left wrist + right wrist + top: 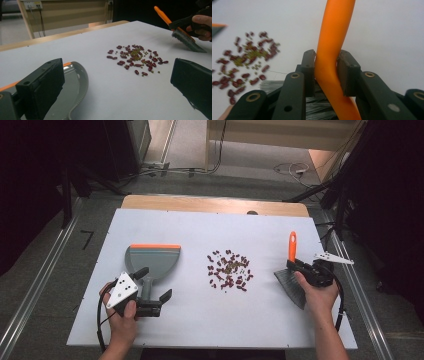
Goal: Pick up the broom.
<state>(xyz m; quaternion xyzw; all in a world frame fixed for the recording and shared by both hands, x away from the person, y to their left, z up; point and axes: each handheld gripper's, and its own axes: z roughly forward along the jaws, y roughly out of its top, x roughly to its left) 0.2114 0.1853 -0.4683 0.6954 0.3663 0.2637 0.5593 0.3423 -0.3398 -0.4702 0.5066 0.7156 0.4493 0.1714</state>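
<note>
No lettering, label, brand mark or number can be read anywhere here. The dustpan (pixel 152 260), the brush (pixel 291 270) and the white table (pixel 200 320) carry plain surfaces with no print on them. The grey plate (pixel 122 290) on the left gripper bears only small dark dots, not characters.

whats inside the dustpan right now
Nothing visible: the dustpan tray looks bare grey in the high view, and the beans lie loose on the table. In the left gripper view a black jaw covers part of the pan.
</note>
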